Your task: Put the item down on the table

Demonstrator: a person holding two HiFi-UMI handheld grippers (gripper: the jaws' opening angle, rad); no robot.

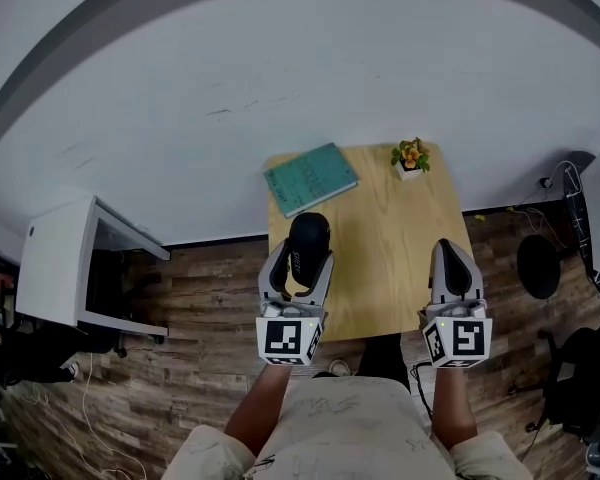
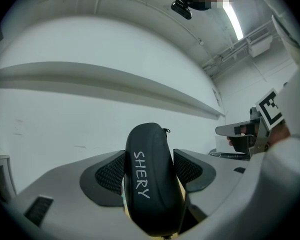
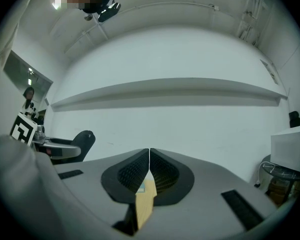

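Item: black case (image 2: pixel 150 179), the hard-shell sort that eyewear is kept in, by its look.
Appearance: oblong with rounded ends, matte dark shell, pale lettering "SHERY" down one face, a small zip pull near the top end.
Location: held end-up in the left gripper (image 1: pixel 300 273), over the near left part of the wooden table (image 1: pixel 390 268); I cannot tell how far off the top it hangs.
Left tongs: clamped on the case, one ribbed pad on each long side, about mid-length.
Right tongs: right gripper (image 3: pixel 149 166) pressed together with nothing between, held over the table's near right edge.
Handling, as judged: light and stiff, so the shell should bear the squeeze; the smooth curved surface may slide or twist in the pads. Mid-body grip across the narrow width looks soundest.
Setting down, as judged: tip it onto a broad face, or it may topple off its rounded end.
Also on table: teal book (image 1: pixel 310 178) and small potted plant (image 1: pixel 411 158), both at the far edge, well apart from the case.
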